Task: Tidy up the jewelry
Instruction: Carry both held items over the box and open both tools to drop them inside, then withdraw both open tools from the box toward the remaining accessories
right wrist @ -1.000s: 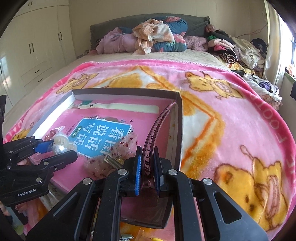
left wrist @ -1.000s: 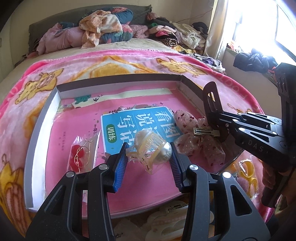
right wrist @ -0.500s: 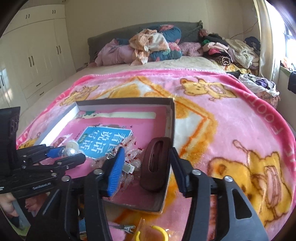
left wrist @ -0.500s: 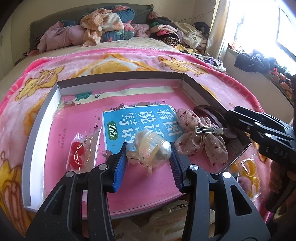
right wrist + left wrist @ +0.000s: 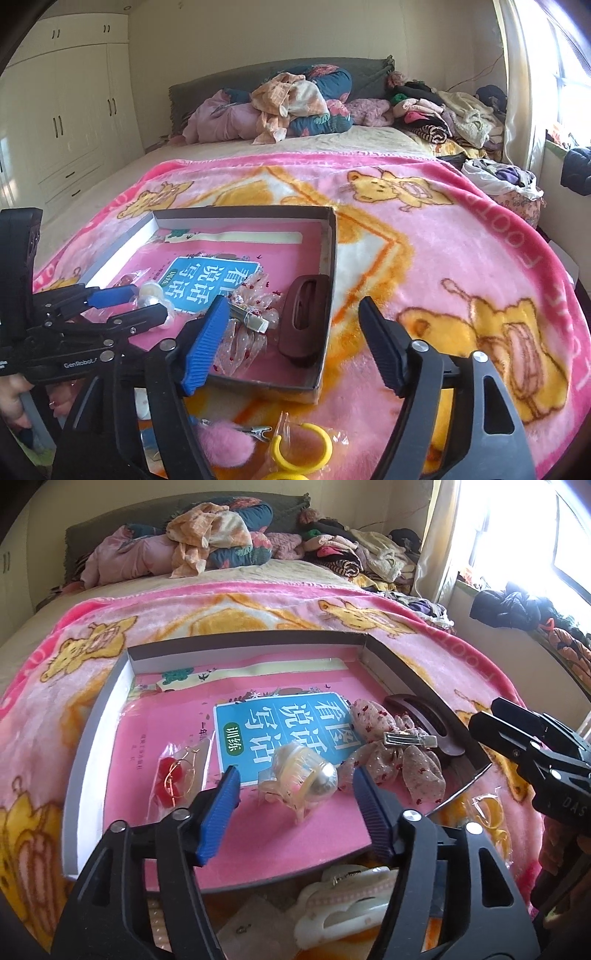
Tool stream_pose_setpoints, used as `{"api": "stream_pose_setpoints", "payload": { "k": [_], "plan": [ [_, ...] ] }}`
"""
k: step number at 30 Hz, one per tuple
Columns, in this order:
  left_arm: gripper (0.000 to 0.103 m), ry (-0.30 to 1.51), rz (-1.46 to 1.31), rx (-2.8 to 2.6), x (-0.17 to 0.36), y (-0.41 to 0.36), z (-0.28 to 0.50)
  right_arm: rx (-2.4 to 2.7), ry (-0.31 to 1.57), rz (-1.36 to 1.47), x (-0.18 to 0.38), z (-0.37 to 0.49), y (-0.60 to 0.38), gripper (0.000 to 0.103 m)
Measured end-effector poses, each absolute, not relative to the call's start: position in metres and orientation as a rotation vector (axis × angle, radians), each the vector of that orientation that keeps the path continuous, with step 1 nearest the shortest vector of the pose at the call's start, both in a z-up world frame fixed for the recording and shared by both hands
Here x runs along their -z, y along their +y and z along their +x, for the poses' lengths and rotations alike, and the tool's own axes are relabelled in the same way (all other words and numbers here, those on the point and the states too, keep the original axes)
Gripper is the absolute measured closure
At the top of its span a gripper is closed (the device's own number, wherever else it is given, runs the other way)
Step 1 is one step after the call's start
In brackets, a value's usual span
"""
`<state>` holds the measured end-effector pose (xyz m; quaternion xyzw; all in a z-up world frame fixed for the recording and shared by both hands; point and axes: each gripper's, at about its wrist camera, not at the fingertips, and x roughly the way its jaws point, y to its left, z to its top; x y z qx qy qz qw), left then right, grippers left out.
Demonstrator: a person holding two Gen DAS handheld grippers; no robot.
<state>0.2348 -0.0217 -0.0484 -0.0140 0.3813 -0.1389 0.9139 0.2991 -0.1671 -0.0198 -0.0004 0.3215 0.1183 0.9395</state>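
Observation:
A shallow pink-lined box [image 5: 92, 760] lies on the bed. In it are a bagged pearl hair claw [image 5: 303, 779], bagged red hoop earrings [image 5: 177, 779], a sheer bow clip [image 5: 391, 749] and a brown hair clip [image 5: 424, 720] by the right wall. My left gripper [image 5: 295, 801] is open, its jaws either side of the pearl claw without touching it. My right gripper [image 5: 295, 339] is open and empty, above the box's near right corner [image 5: 314, 384]; the brown clip [image 5: 306, 317] lies just beyond it.
Outside the box at its near edge lie a cream claw clip [image 5: 347, 901], bagged yellow hoops [image 5: 299, 443] and a pink fluffy clip [image 5: 225, 446]. A pink bear blanket [image 5: 443, 258] covers the bed. Piled clothes [image 5: 295, 103] sit at the headboard.
My right gripper opened, left the brown clip lying in the box and drew back. My left gripper opened wider, letting go of the pearl claw, which now rests in the box.

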Motion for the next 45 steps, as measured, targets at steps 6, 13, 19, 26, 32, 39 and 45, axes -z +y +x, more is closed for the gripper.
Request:
{"api": "stream_pose_setpoints", "payload": {
  "k": [6,13,19,26,32,39,45],
  "plan": [
    [0.027,0.755,-0.044,0.274,0.036,-0.018,0.223,-0.225,0.635,0.023,0.014,0.288,-0.173,0.022],
    [0.016,0.703,-0.077,0.272,0.018,-0.01,0.207,-0.209,0.6,0.036,0.005,0.27,-0.177,0.016],
    [0.013,0.669,-0.085,0.273,0.004,-0.006,0.194,-0.21,0.575,0.028,-0.003,0.255,-0.176,0.015],
    [0.013,0.641,-0.087,0.269,-0.007,0.0,0.181,-0.224,0.546,0.011,-0.012,0.235,-0.173,0.015],
    [0.013,0.619,-0.092,0.265,-0.012,0.005,0.168,-0.241,0.546,0.039,-0.017,0.223,-0.176,0.015],
    [0.013,0.609,-0.095,0.27,-0.014,0.005,0.155,-0.25,0.536,0.038,-0.022,0.209,-0.175,0.015],
    [0.013,0.611,-0.085,0.279,-0.011,0.004,0.142,-0.251,0.538,0.025,-0.022,0.201,-0.175,0.015]
  ]
}}
